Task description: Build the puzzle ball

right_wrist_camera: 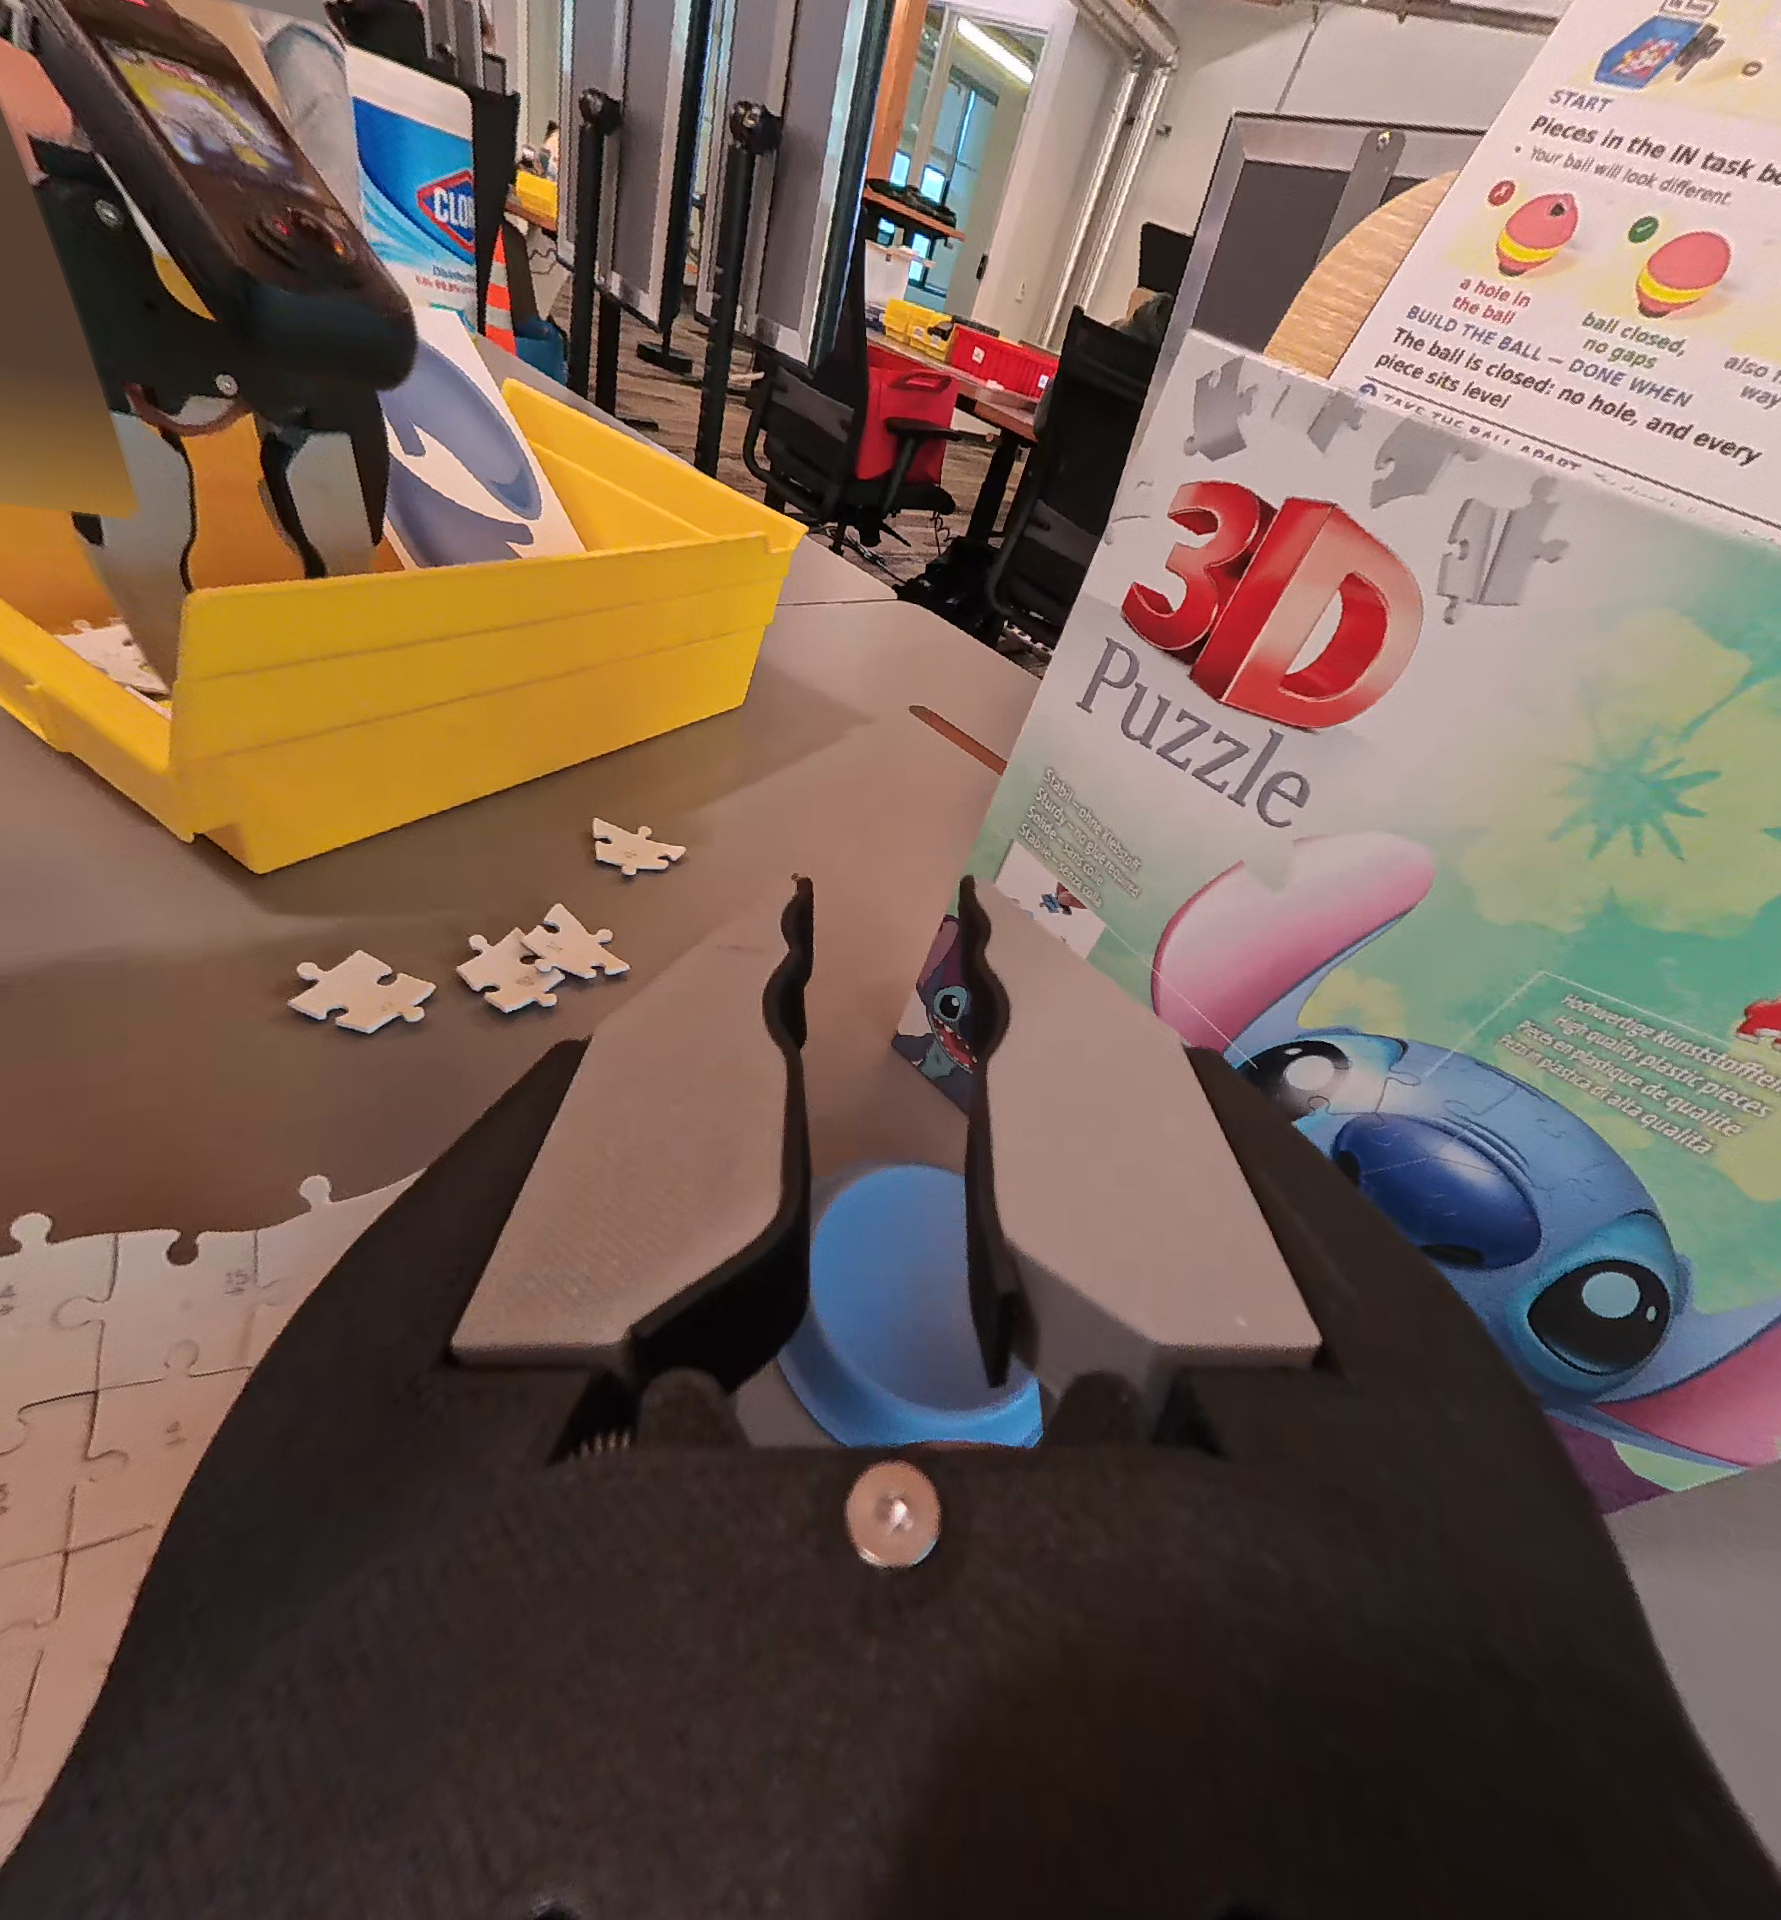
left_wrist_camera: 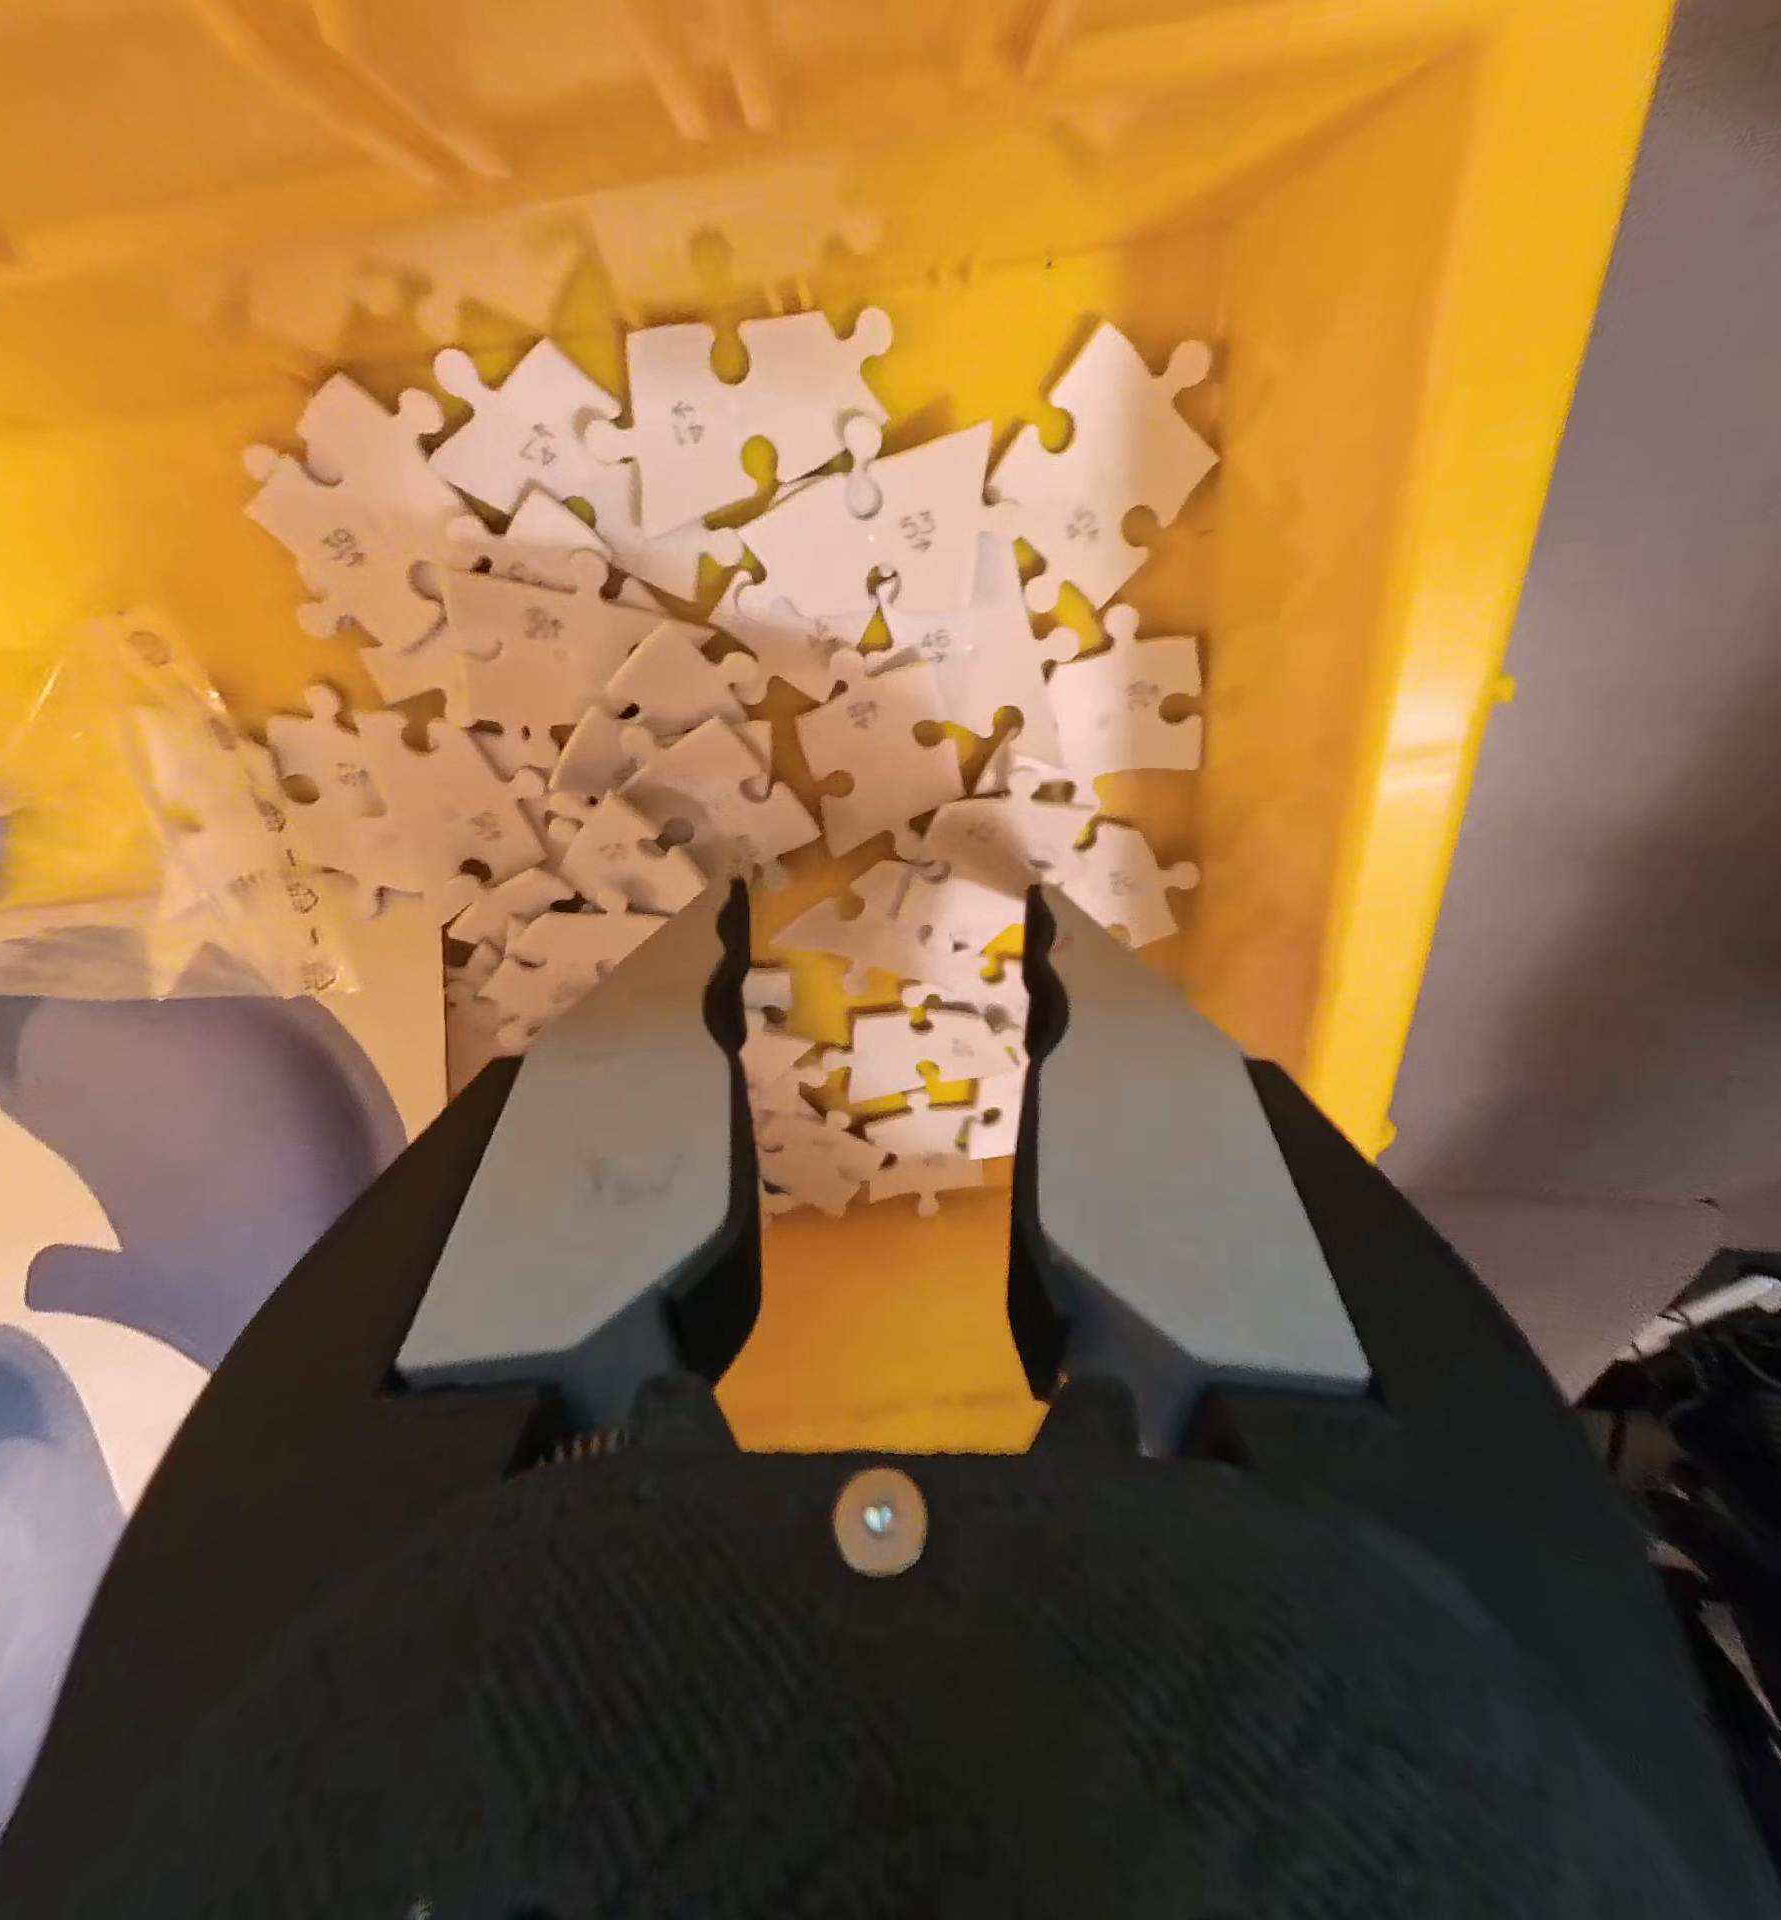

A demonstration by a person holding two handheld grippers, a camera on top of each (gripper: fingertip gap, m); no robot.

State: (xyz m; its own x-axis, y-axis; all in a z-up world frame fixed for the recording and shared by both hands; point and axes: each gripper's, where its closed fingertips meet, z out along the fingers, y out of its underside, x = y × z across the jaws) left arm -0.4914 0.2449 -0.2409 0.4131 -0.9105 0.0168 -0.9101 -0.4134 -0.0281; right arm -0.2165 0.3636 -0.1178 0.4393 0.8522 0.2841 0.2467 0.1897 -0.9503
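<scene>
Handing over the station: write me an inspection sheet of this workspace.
Surface: grey table, mostly bare.
Job's things: loose white pieces heaped in the yellow bin; four loose pieces on the table; joined section at near left; blue stand under the right gripper.
Clutter: puzzle box, instruction card, wipes tub, clear bag.
Grippers: left gripper open over the heap; right open, empty.
Cables: dark tangle beside the bin.
Surroundings: office chairs, partitions.
</scene>
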